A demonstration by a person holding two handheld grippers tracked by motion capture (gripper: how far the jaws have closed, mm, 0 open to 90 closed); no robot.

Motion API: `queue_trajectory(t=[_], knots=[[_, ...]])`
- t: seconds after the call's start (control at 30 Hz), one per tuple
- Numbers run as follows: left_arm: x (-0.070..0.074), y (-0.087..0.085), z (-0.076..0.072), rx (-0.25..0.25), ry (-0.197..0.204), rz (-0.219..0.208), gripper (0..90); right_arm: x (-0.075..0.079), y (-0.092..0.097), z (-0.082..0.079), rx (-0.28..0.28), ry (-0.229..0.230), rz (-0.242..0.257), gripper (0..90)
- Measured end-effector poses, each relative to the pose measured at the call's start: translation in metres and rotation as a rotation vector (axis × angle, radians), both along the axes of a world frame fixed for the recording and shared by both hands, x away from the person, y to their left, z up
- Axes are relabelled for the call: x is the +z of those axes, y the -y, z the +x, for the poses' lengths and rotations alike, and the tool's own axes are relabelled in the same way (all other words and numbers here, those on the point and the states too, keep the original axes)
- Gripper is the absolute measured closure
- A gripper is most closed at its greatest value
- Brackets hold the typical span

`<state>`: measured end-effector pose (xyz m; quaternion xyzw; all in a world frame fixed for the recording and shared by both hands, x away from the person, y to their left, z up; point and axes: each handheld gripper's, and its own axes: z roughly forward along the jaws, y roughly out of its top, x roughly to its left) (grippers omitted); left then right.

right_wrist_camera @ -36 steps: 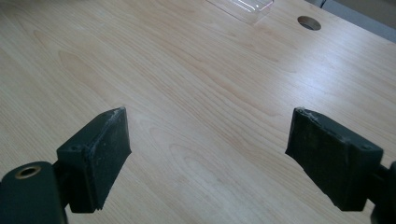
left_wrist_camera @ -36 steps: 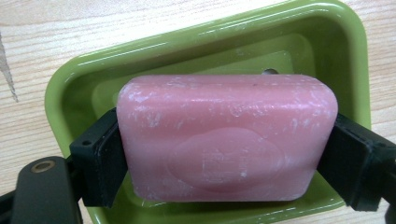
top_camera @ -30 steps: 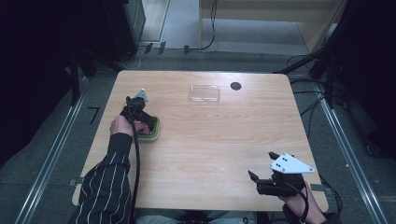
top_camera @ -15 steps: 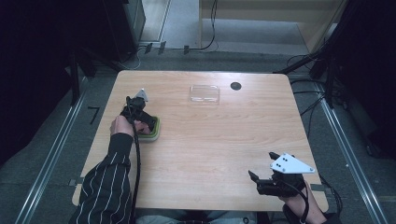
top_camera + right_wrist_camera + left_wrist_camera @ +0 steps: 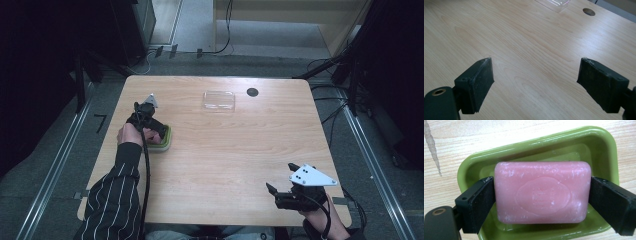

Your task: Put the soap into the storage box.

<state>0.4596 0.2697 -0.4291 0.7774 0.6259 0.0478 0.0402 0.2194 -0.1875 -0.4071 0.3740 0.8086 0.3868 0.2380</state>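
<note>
1. The green soap dish (image 5: 162,141) sits near the left edge of my table (image 5: 230,150); broad bare wood lies to its right.
2. The pink soap (image 5: 541,192) lies in the dish.
3. My left gripper (image 5: 541,202) has just been opening; its jaws flank the soap's ends, contact uncertain.
4. My right gripper (image 5: 535,85) stands wide open, holding nothing, at the near right corner.

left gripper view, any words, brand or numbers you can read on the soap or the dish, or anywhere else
Pink soap bar: an oval stamp is pressed into its top face with a small block of lettering inside, too shallow and blurred to read.
Green soap dish: no text.
Clear tray: no label.
Grey plate on the right gripper: only small dark holes, no writing.
</note>
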Motion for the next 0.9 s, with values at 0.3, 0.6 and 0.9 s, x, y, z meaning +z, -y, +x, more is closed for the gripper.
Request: queue_trajectory(t=[0.3, 0.6, 0.9], knots=[[0.007, 0.001, -0.004, -0.02, -0.003, 0.013, 2.1, 0.0, 0.001, -0.001, -0.003, 0.001, 0.001, 13.8], [0.016, -0.001, -0.015, -0.029, -0.004, 0.008, 0.0, 0.0, 0.0, 0.0, 0.0, 0.001, 0.003, 13.8], [0.022, -0.003, -0.029, -0.04, 0.003, 0.013, 0.0, 0.001, -0.001, 0.0, 0.002, 0.003, 0.002, 13.8]])
